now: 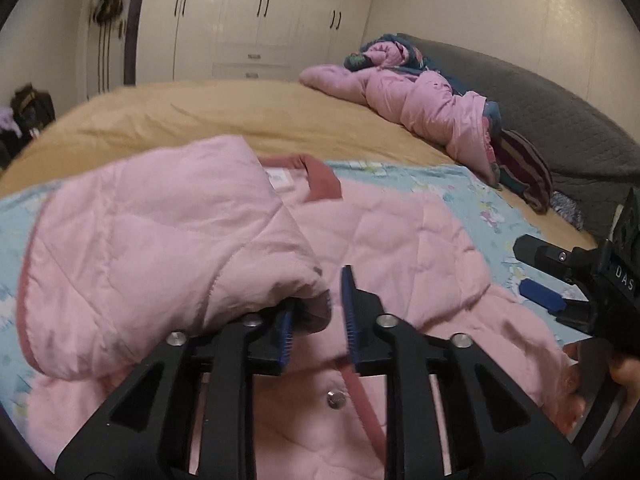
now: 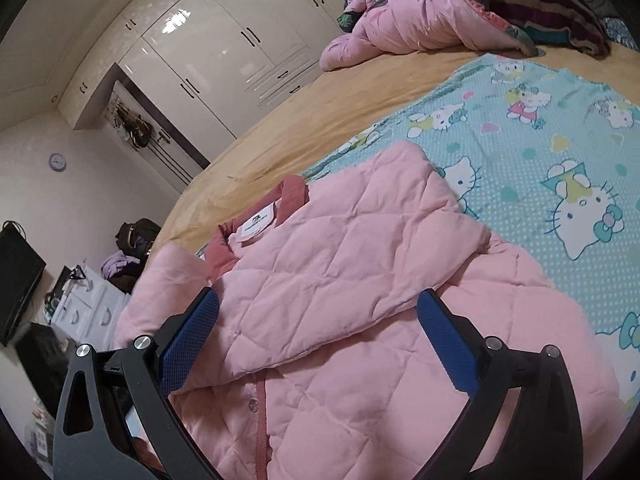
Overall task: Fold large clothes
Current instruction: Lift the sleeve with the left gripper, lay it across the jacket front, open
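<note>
A pink quilted jacket [image 1: 400, 240] [image 2: 340, 280] with a darker pink collar [image 1: 320, 180] and a white label lies front up on a light-blue cartoon-cat sheet [image 2: 540, 152]. One sleeve [image 1: 160, 248] is folded over its front. My left gripper [image 1: 320, 292] stands low over the jacket. The sleeve's cuff [image 1: 316, 308] hangs in the gap against the left pad, and the right pad stands apart from it. My right gripper [image 2: 318, 300] [image 1: 532, 274] hovers wide open above the jacket's other folded sleeve [image 2: 360, 264], holding nothing.
The sheet lies on a bed with a tan cover [image 1: 200, 116]. A heap of clothes with a pink padded coat [image 1: 420, 96] [image 2: 400, 28] sits at the bed's far end by a grey headboard [image 1: 560, 112]. White wardrobes [image 2: 224, 48] line the wall. A dresser [image 2: 84, 304] and a dark screen [image 2: 16, 280] stand beside the bed.
</note>
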